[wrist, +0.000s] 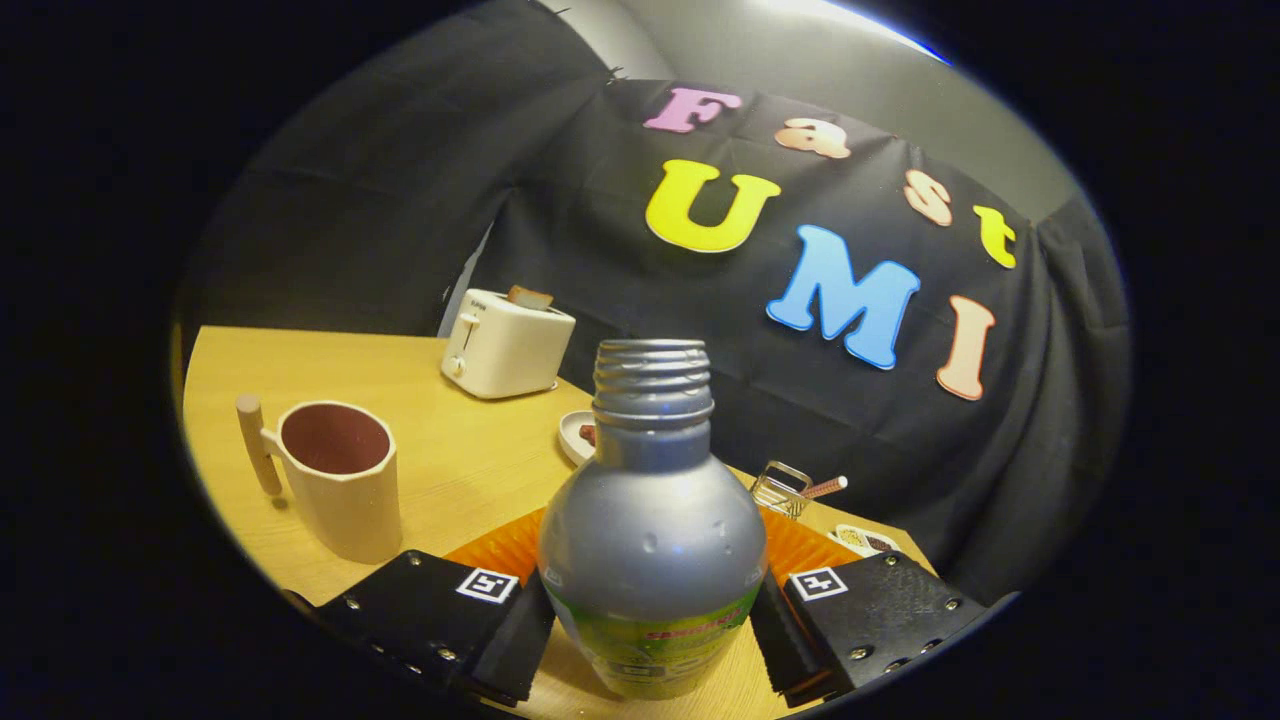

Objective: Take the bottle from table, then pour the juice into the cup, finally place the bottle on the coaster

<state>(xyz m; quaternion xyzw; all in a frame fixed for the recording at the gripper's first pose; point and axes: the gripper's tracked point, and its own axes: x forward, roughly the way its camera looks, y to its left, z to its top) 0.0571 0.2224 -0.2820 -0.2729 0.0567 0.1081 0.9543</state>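
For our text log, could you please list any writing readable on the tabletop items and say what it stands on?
The bottle label, gripped between the jaws: red print, too blurred to read.
The toaster: small mark, too small to read.
The square markers on the jaws: patterns, no words.

Silver-grey bottle [652, 520] with green-and-red label between the claw's [652, 625] fingers, orange ribbed coaster [500, 548] just beyond them, cream cup [338, 478] with dark-red inside, white toaster [505, 345], light wood-grain bench [400, 365]
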